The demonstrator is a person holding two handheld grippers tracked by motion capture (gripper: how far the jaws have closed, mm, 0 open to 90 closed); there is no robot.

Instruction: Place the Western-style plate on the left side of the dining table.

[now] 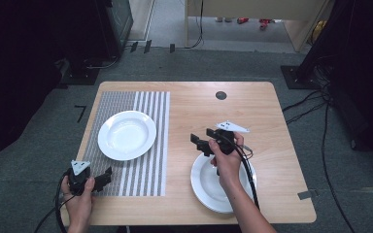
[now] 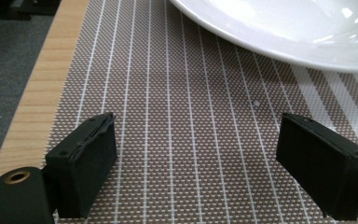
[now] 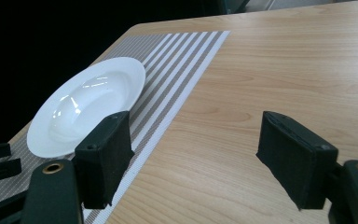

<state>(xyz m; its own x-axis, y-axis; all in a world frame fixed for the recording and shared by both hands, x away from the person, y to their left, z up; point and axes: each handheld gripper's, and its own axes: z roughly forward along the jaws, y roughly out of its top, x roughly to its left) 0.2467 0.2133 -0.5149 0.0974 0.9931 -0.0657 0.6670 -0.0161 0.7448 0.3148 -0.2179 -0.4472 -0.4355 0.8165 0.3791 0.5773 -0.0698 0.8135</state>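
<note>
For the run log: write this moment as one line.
left gripper: open, over striped mat | right gripper: open, above bare table | plate on mat | second plate under right hand

High view looks down on whole table; both gripper views sit low, close, sharing mat's white plate.

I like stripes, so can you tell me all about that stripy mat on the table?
The placemat is a flat rectangle that looks woven, brownish-grey with white stripes: thin lines on its left part, wide bands on its right. It lies on the left half of the wooden table, reaching from near the far edge towards the person's side. A white deep plate sits on it. The left gripper, jaws open, is over its near left part; whether it touches the mat I cannot tell.
</note>
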